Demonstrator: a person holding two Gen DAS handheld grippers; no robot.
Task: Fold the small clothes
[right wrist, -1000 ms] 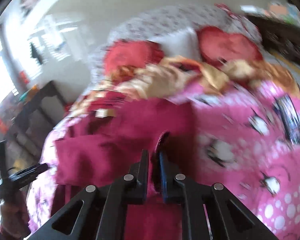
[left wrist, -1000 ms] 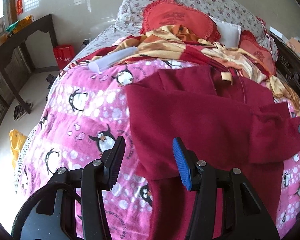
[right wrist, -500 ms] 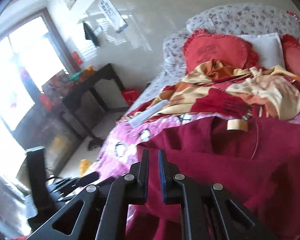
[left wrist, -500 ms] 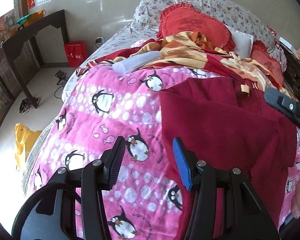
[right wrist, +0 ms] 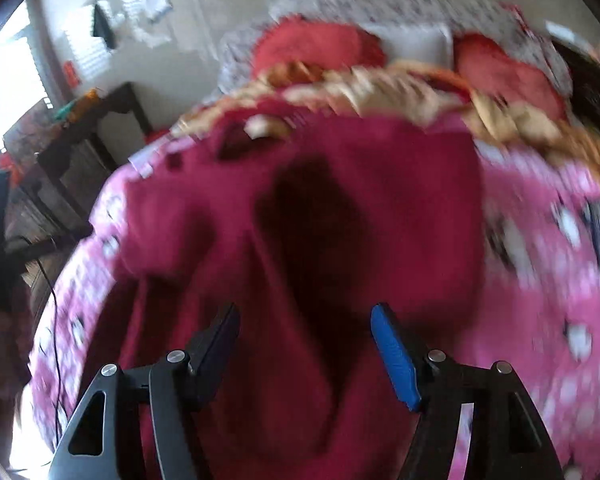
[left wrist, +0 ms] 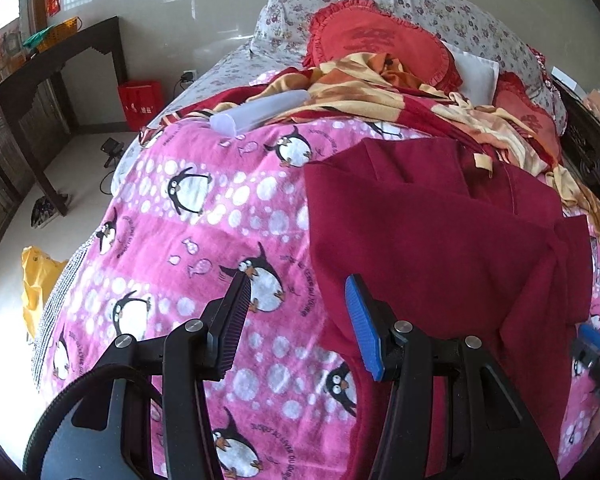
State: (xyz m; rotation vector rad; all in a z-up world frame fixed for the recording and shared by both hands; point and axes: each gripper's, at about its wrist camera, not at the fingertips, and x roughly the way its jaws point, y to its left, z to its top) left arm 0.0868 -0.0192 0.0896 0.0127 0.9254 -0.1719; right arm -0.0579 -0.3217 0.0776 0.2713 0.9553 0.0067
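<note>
1. On the pink penguin blanket (left wrist: 204,240) that covers the bed lies a dark red garment (left wrist: 432,236), spread out with one side folded over itself; a small tan tag shows near its far edge.
2. In the left wrist view the garment's near left edge runs down between the fingers of the left gripper (left wrist: 300,320). The blue-padded finger sits over red cloth, the black one over the blanket.
3. The left gripper's jaws stand partly apart and pinch nothing.
4. The right gripper (right wrist: 304,344), in a blurred view, hangs over the middle of the garment, above a deep dark fold. Its jaws are opening; cloth lies below the gap, but neither pad presses on it.
5. At the right edge of the left wrist view, a blurred blue pad shows just beside the garment's right side.
6. Beyond the garment lie a yellow and red blanket (left wrist: 384,84), a red frilled cushion (left wrist: 376,40) and flowered pillows (left wrist: 452,4).
</note>
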